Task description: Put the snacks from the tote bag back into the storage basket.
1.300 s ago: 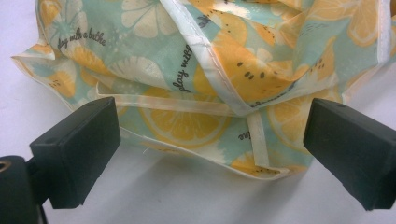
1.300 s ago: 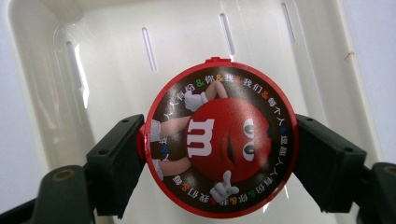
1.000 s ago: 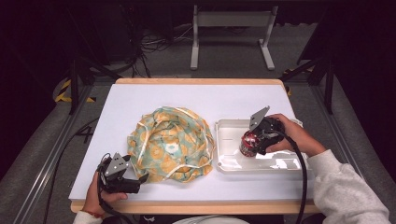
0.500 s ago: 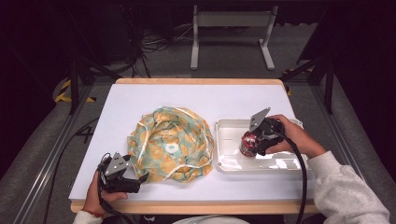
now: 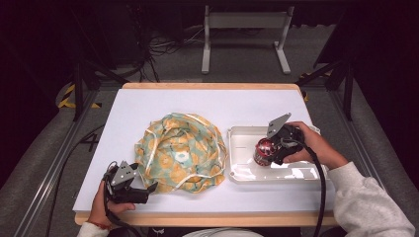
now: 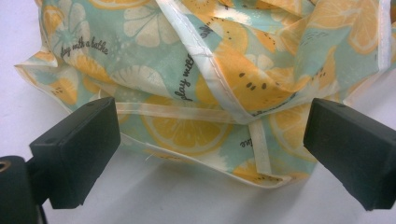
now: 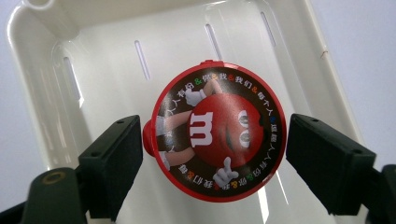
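**Candy tub set down in tray; right jaws letting go**

Step in hand, by my reading: placing the small round red plastic candy tub [image 7: 217, 136] with the cartoon-face lid into the white slotted plastic tray [image 5: 244, 170]. The tub stands upright on the tray floor, left of tray centre. The right gripper [image 7: 214, 156] looks down on the lid; its jaws have just been opening, and the tub sits between them with a gap showing at each pad. So: released, not clenched, tub still bracketed.

The left gripper [image 6: 210, 154] lies at about 7 o'clock on the table, jaws spread wide and holding nothing, pointed at the near hem of the crumpled teal-and-orange citrus-print cloth bag with white trim [image 5: 180, 150]. The hem lies between the pads but untouched.

Next move, as a judgement: the right gripper wants to open a little more and lift straight up, so neither pad drags the tub over. The left is placed to close on the bag's hem; the white binding is the firmest bite.

Surface: white sheet over a wood-edged table [image 5: 207, 101]. Bag at centre, tray at about 3 o'clock, just beside the bag, perhaps touching its edge.

Room: dark; grey floor, a white metal stand [image 5: 244, 34] at 12 o'clock, loose cables at about 11, yellow-black tape at 9 to 10 o'clock.
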Motion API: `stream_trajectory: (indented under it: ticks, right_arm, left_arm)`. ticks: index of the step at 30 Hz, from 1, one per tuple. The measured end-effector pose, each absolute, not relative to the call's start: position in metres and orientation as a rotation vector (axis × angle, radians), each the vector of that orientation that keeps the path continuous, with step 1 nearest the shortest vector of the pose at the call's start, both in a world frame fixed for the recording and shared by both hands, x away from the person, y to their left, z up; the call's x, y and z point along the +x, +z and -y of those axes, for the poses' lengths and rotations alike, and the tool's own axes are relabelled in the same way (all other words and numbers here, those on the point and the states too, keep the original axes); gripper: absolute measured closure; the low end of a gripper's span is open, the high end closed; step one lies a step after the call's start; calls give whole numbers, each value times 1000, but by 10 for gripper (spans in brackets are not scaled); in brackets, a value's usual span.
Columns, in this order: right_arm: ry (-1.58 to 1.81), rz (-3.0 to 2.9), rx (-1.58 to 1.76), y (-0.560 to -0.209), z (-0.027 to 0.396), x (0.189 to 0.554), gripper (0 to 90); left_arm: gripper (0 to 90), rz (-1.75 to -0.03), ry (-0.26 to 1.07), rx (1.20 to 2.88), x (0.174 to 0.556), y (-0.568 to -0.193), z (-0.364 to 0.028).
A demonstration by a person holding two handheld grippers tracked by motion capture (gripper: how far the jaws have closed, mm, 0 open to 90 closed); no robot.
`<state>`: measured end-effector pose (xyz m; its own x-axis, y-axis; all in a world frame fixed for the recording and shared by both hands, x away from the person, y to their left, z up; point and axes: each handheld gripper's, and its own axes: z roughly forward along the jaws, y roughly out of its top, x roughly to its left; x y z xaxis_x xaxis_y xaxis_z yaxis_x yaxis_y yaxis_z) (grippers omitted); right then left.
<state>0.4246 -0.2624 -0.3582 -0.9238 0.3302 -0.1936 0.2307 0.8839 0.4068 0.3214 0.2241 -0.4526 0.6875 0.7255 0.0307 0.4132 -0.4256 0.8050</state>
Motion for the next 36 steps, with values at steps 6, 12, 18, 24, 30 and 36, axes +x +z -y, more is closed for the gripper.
stream_trajectory:
  ticks: [6,12,18,24,30,36]
  right_arm:
    - [588,-2773,442,-354,267,420,194]
    - [616,-2741,460,-354,272,416,191]
    - [645,-2728,474,-355,278,410,174]
    - [646,-2694,473,-358,282,404,153]
    - [673,-2671,510,-361,287,399,118]
    - [697,-2638,523,-365,291,392,104]
  left_arm:
    - [45,-868,478,2077,322,-453,-224]
    - [45,-871,476,2080,322,-453,-223]
    - [45,-869,475,2081,322,-453,-223]
    - [46,-868,474,2082,322,-453,-223]
    - [46,-867,473,2083,322,-453,-223]
    - [46,-869,468,2084,322,-453,-223]
